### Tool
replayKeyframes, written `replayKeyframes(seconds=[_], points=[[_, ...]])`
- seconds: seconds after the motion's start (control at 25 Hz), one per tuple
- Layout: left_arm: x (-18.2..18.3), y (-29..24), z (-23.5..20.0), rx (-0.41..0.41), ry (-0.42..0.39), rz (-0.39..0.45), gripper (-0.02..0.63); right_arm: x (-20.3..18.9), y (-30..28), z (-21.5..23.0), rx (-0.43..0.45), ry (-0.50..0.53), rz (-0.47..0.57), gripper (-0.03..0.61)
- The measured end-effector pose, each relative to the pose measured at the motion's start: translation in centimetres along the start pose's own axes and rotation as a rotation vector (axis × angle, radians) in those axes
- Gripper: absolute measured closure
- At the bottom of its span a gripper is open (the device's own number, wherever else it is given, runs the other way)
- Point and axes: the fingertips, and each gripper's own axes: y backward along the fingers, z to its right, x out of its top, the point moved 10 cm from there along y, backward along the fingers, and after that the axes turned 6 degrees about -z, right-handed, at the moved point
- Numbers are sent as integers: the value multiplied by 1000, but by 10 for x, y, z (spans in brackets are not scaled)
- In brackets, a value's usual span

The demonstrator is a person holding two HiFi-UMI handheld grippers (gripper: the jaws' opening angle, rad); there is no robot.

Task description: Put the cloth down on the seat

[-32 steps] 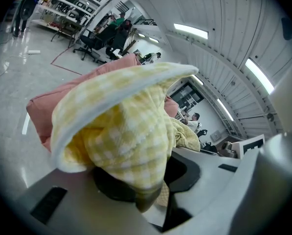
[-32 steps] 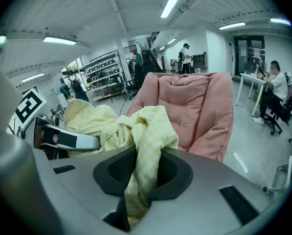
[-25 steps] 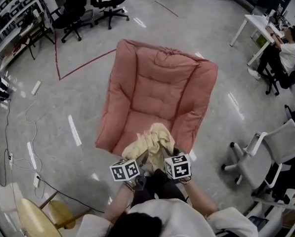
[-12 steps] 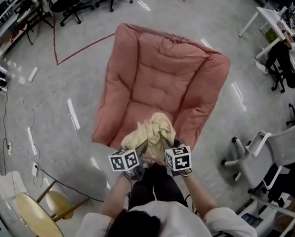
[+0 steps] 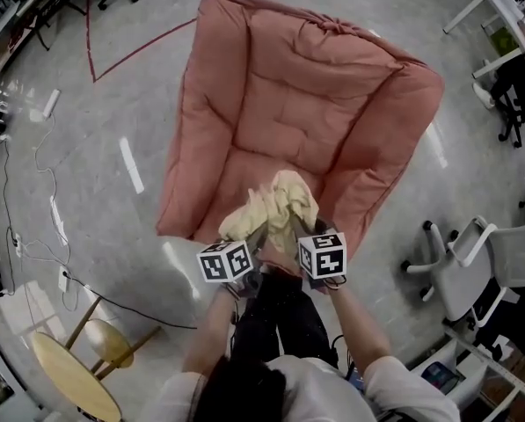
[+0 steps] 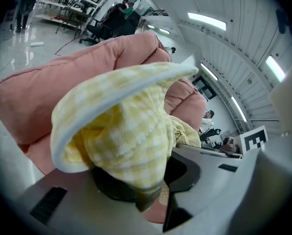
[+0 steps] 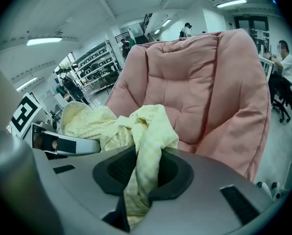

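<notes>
A crumpled yellow checked cloth (image 5: 275, 207) hangs bunched between both grippers over the front edge of the pink padded seat (image 5: 297, 104). My left gripper (image 5: 255, 240) is shut on the cloth's left part (image 6: 131, 136), which bulges up and fills most of the left gripper view. My right gripper (image 5: 295, 229) is shut on a fold of the cloth (image 7: 146, 151) that runs down between its jaws. In the right gripper view the pink seat (image 7: 204, 87) rises just behind the cloth, and the left gripper (image 7: 62, 143) shows at the left.
The pink chair stands on a grey shiny floor (image 5: 95, 183). A white office chair (image 5: 491, 262) is at the right, a wooden stool (image 5: 73, 372) at the lower left, cables (image 5: 51, 218) along the left. The person's legs (image 5: 280, 315) are below the grippers.
Both grippers have moved down and forward with the cloth, closer to the seat's front edge. The chair now fills more of the head view.
</notes>
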Motion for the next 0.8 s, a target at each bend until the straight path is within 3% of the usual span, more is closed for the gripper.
replayKeyframes(seconds=[0.36,0.8], points=[[5,-44,-40,32,96,17,485,-2,-62,22,4,-5,-46,486],[16,-89,-85,60,74,-15,485,-5,-130,38,3,3,-86,483]])
